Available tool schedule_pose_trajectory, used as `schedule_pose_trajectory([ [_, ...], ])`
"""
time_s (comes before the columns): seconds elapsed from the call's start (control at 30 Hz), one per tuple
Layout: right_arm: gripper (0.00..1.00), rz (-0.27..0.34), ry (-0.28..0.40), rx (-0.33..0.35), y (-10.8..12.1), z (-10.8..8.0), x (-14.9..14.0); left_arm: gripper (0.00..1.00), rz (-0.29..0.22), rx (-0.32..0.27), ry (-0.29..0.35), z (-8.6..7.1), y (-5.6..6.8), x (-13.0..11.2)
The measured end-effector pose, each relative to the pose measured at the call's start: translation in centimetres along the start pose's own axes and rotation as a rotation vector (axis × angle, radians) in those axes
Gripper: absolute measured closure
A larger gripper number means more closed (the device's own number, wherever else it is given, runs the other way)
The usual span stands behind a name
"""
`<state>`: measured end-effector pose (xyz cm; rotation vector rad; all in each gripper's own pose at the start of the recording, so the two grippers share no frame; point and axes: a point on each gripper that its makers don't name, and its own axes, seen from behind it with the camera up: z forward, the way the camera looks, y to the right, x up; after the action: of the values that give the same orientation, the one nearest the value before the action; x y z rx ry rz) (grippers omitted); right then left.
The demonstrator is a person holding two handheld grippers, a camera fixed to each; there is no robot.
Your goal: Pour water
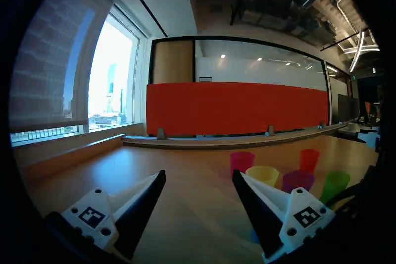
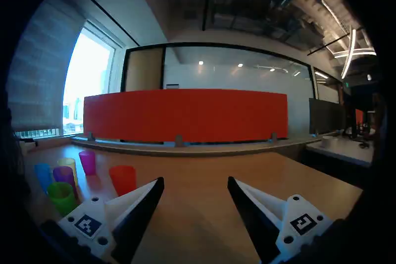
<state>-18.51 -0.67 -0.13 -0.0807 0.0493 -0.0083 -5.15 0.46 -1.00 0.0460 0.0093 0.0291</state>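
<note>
Left gripper view puts my left gripper [image 1: 198, 172] over the wooden table [image 1: 188, 160], jaws spread wide and holding nothing, and I count five cups grouped well short of the table's far edge: one pink cup [image 1: 242, 161], one yellow cup [image 1: 262, 175], one purple cup [image 1: 297, 181], one red cup [image 1: 309, 159] and one green cup [image 1: 335, 184]. Right gripper view shows my right gripper [image 2: 194, 180] equally wide and empty, and there I count six cups, adding one blue cup [image 2: 43, 175]. One red divider panel [image 2: 185, 115] runs along the far edge; I cannot tell whether any cup holds water.
</note>
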Motion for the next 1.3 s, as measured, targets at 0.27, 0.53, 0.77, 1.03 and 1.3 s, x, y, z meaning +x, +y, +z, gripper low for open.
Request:
schedule_pose_trajectory([
  [0.27,0.00,0.000,0.000,0.000,-0.01,-0.02,0.00,0.00,0.000,0.000,0.000,0.01,0.01,-0.03],
  [0.53,0.00,0.000,0.000,0.000,-0.06,-0.05,-0.03,0.00,0.000,-0.001,0.000,0.11,0.08,0.00],
  [0.77,0.00,0.000,0.000,0.000,-0.09,-0.08,-0.01,0.00,0.000,-0.001,0.000,0.11,0.06,0.16],
  [1.03,0.00,0.000,0.000,0.000,-0.06,-0.07,0.01,0.00,0.000,-0.001,0.000,0.16,0.01,0.31],
  [1.3,0.00,0.000,0.000,0.000,-0.06,-0.03,0.04,0.00,-0.001,-0.002,-0.001,0.17,0.02,0.39],
])
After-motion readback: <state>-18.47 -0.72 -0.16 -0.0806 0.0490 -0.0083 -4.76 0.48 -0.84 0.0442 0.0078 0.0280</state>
